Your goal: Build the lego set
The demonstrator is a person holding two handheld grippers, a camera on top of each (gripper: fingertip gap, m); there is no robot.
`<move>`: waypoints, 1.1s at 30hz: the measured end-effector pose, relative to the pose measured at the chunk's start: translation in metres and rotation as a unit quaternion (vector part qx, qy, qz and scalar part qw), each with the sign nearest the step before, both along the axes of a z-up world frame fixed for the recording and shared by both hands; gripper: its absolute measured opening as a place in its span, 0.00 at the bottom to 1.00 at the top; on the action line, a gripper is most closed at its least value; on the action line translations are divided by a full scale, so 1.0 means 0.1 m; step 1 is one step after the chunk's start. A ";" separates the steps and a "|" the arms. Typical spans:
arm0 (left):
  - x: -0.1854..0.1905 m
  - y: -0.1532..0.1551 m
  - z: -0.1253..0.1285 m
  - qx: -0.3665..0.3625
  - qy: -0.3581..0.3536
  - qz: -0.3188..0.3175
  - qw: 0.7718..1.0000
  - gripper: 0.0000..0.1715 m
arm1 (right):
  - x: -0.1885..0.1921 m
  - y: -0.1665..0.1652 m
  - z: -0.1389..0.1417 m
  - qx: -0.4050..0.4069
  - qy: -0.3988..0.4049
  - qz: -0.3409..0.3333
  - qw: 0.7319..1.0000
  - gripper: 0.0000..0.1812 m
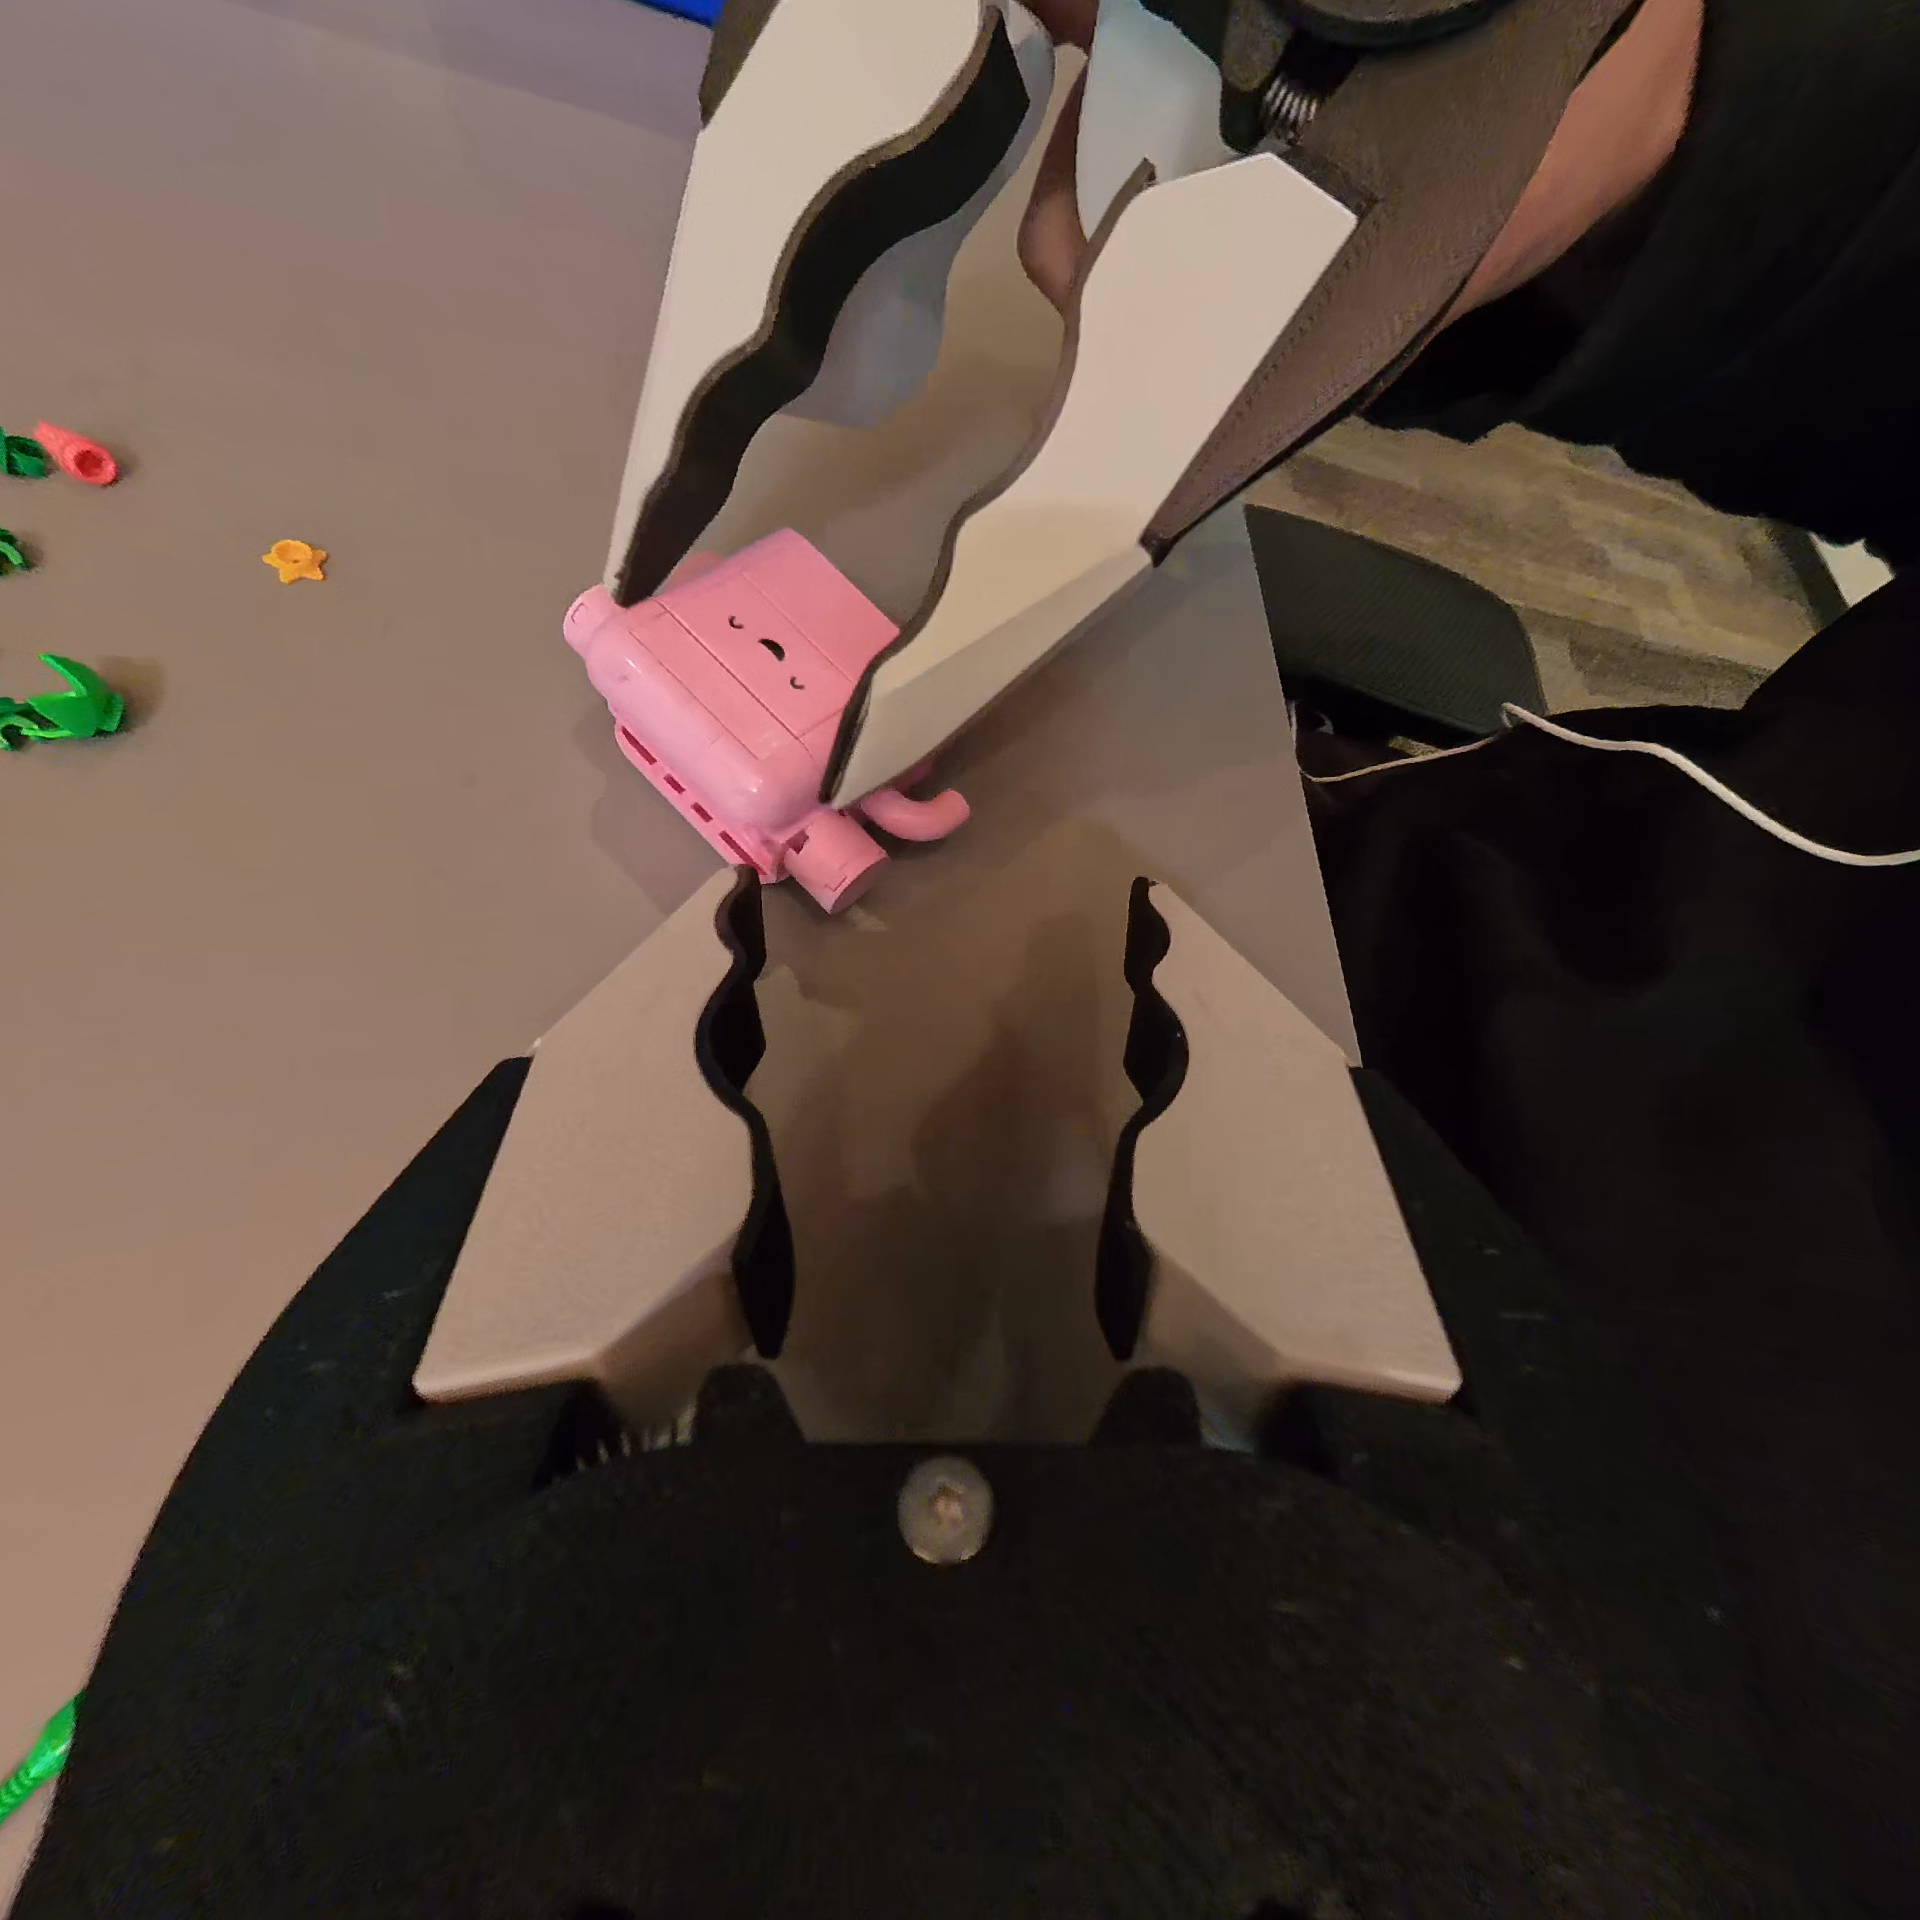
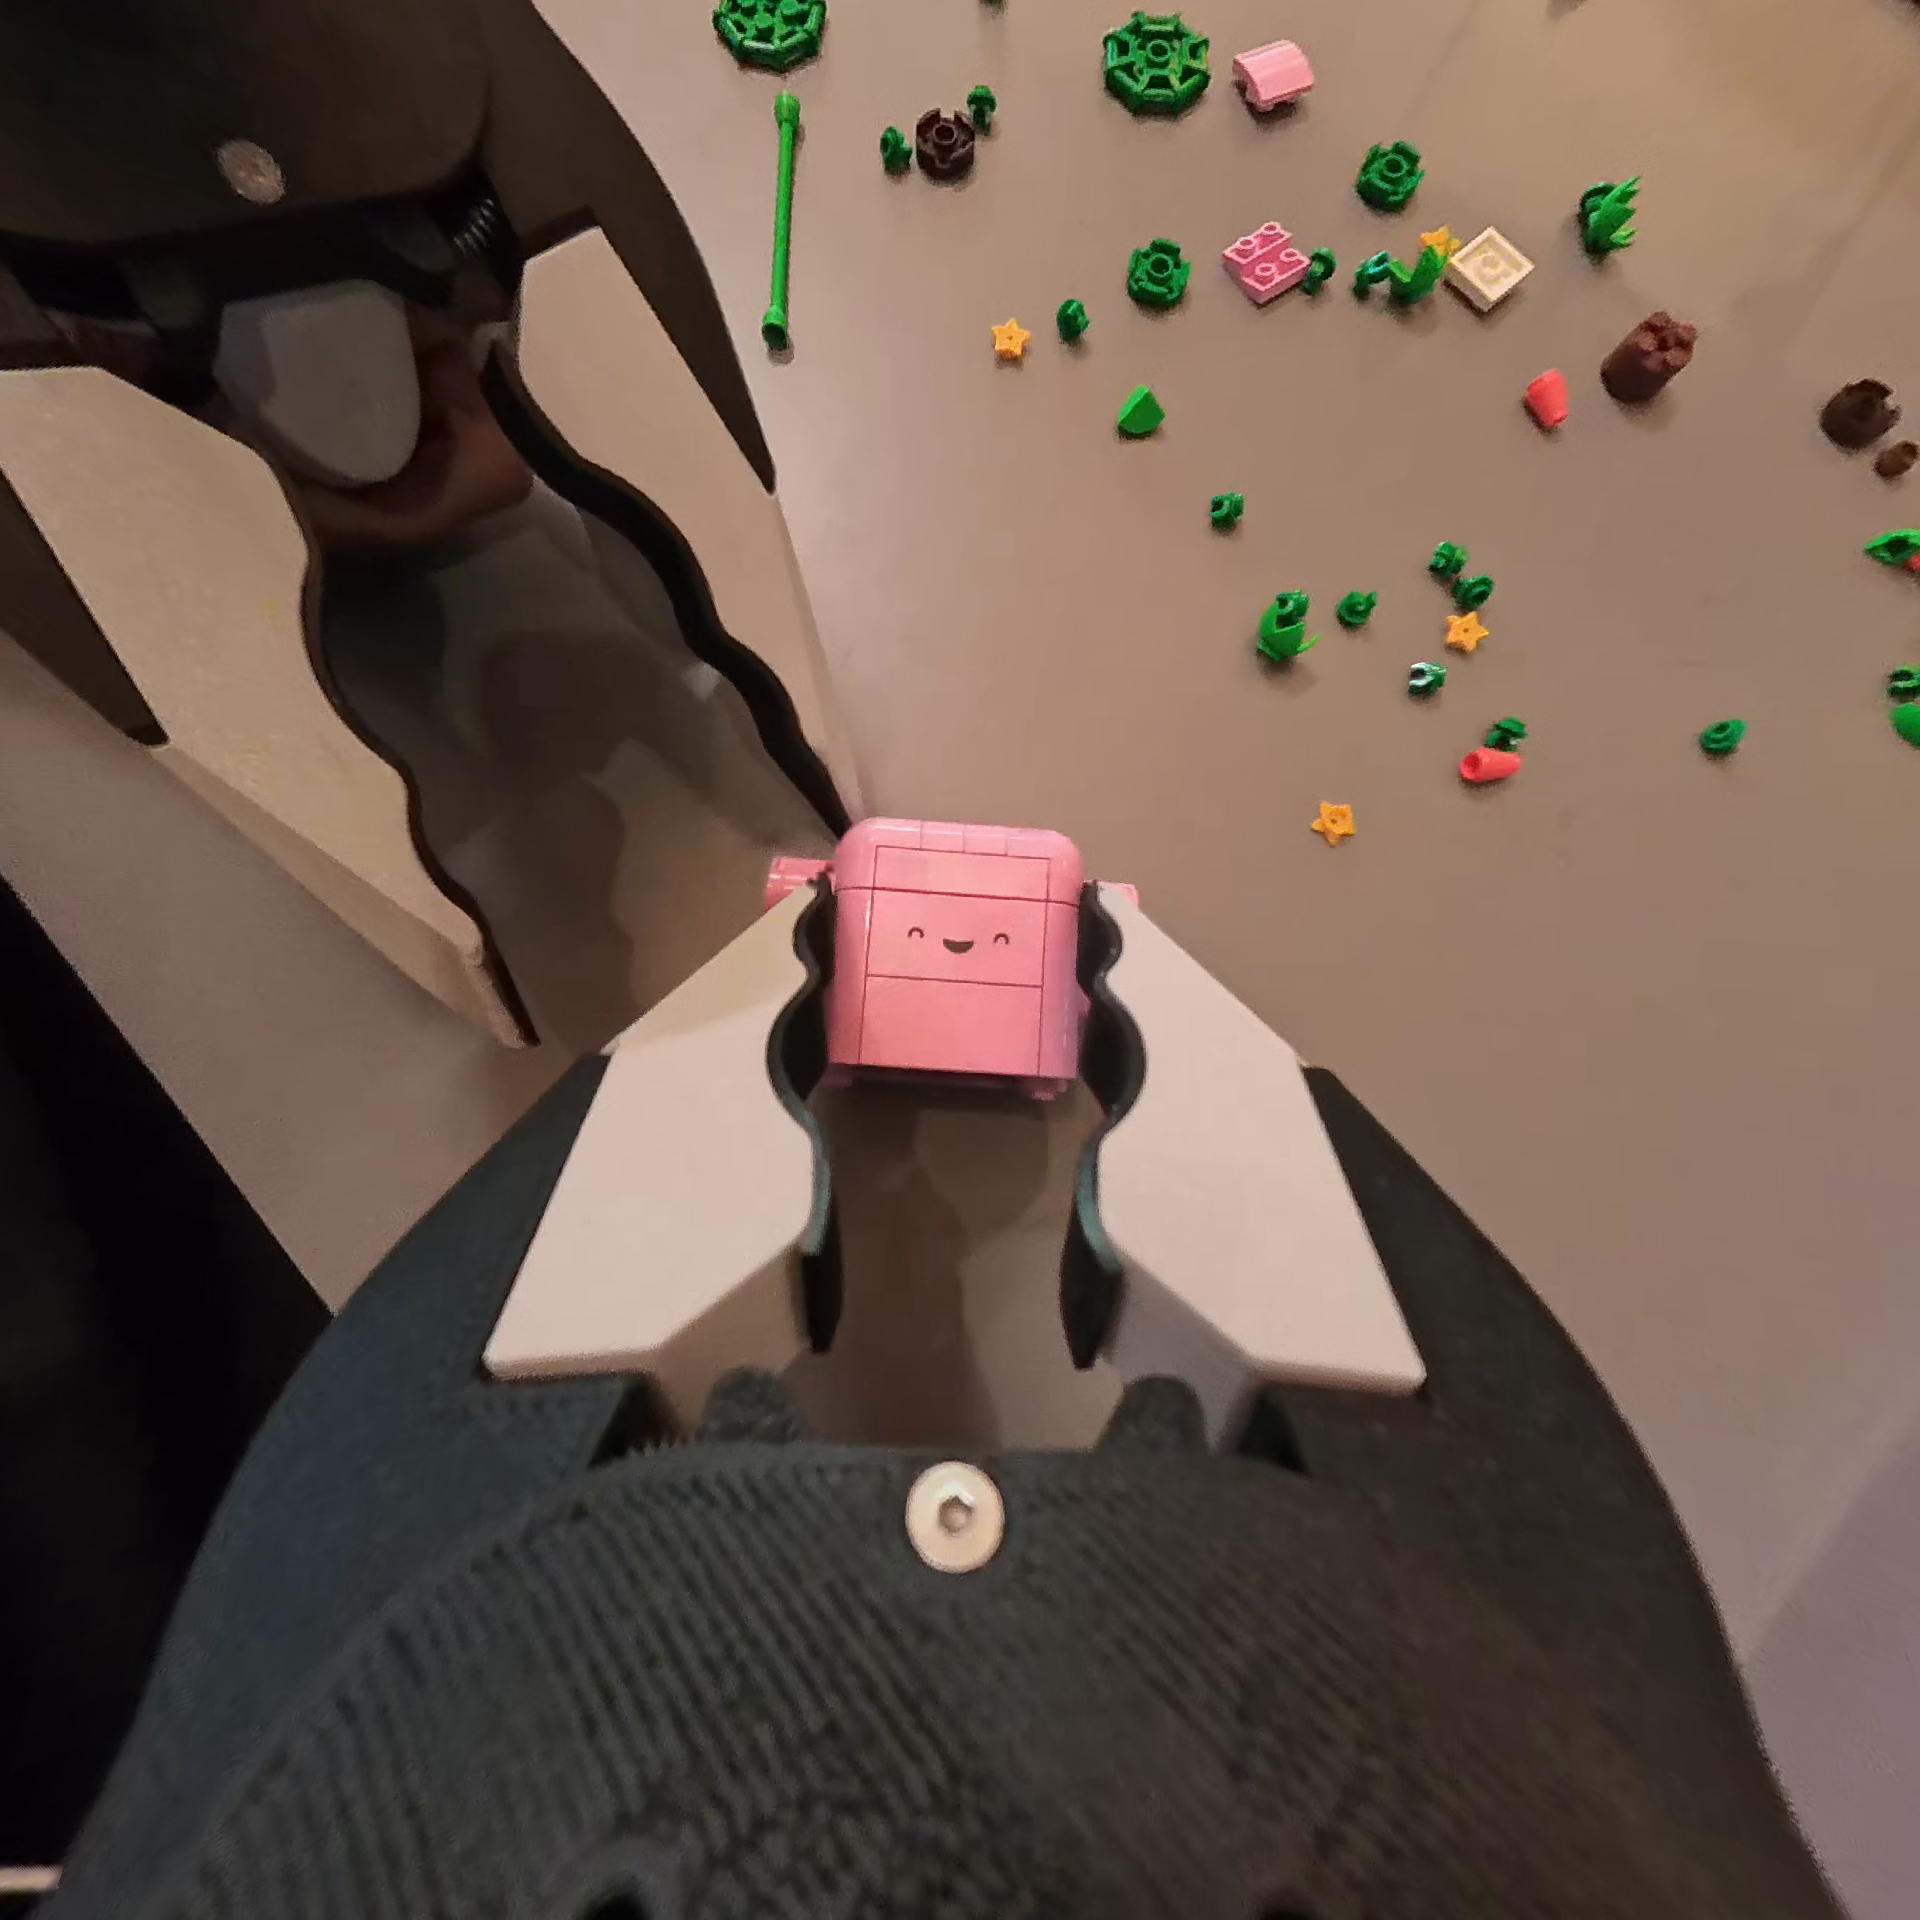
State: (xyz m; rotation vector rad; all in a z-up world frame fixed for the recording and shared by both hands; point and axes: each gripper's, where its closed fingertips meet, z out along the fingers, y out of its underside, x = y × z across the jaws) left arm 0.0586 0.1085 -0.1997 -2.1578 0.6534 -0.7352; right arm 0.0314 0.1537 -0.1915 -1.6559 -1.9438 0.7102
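A pink lego cube figure [image 2: 951, 956] with a small printed face is clamped by its sides between the fingers of my right gripper [image 2: 956, 896]. In the left wrist view the figure [image 1: 764, 707] is tilted, low over the grey table [image 1: 312, 935], with round pink stubs and a curved pink tail at its lower end. My right gripper [image 1: 732, 691] reaches down onto it from above. My left gripper [image 1: 940, 894] is open and empty, its fingertips just short of the figure. It also shows at the left of the right wrist view [image 2: 670, 920], jaws apart.
Several loose pieces lie on the table: a green bar [image 2: 779, 218], a pink brick [image 2: 1262, 260], a white tile [image 2: 1491, 268], brown cylinders [image 2: 1647, 358], green leaves, red cones and an orange star [image 1: 294, 561]. The table edge [image 1: 1299, 779] runs close on the right, with a white cable [image 1: 1662, 769] beyond. It is some 7 cm from my right tips to the orange star [image 1: 294, 561]. My right wrist view [image 2: 1333, 825] looks at it from another angle.
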 end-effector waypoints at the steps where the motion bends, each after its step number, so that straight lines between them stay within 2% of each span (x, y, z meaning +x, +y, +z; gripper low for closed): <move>1: 0.00 0.00 0.00 0.000 -0.001 0.000 1.000 0.39 | 0.00 -0.01 0.00 0.002 -0.002 0.000 1.000 0.25; 23: 0.00 0.00 -0.02 -0.012 -0.005 0.000 1.000 0.39 | 0.07 0.02 0.00 0.023 0.003 -0.016 1.000 0.26; 33: 0.00 0.00 -0.02 -0.010 -0.003 -0.001 1.000 0.39 | 0.07 0.01 0.00 0.004 0.018 -0.016 1.000 0.25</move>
